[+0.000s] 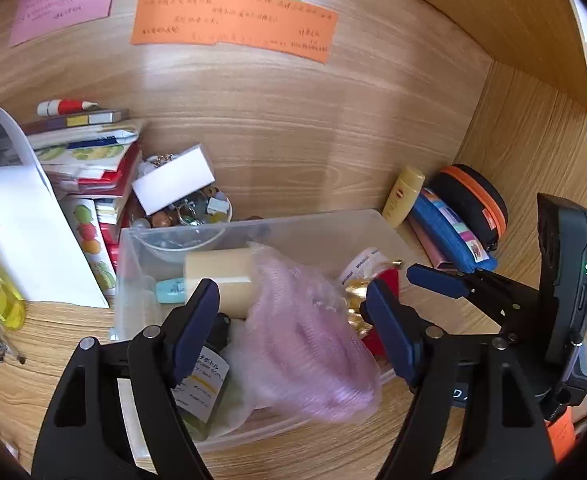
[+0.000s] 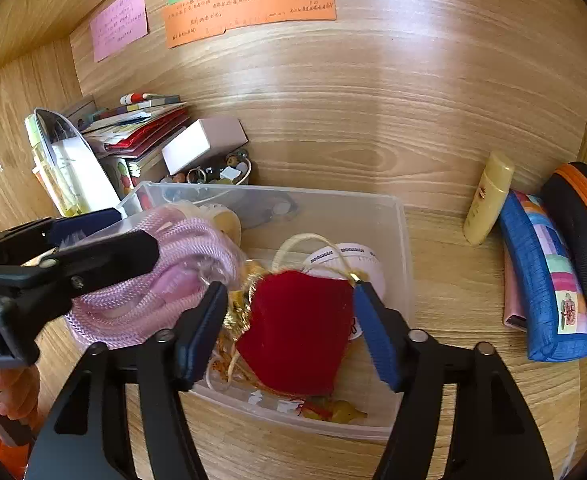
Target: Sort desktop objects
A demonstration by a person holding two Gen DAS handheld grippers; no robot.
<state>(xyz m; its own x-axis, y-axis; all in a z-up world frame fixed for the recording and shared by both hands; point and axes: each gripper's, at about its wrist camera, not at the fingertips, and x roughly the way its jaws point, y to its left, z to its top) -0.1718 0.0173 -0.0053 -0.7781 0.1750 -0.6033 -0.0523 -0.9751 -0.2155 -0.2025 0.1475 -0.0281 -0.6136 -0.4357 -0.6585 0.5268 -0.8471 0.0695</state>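
Wood-grain desk [image 2: 473,128] carries a clear plastic bin [image 2: 403,240]. Over the bin, the left hand-held gripper [image 1: 293,312] stands open around a pink mesh bundle [image 1: 309,344], pads not pressing it. The right hand-held gripper [image 2: 289,312] stands open astride a red velvet pouch [image 2: 297,328] lying inside the bin.

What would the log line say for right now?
left gripper: open over pink mesh bundle | right gripper: open around red pouch | both in clear bin
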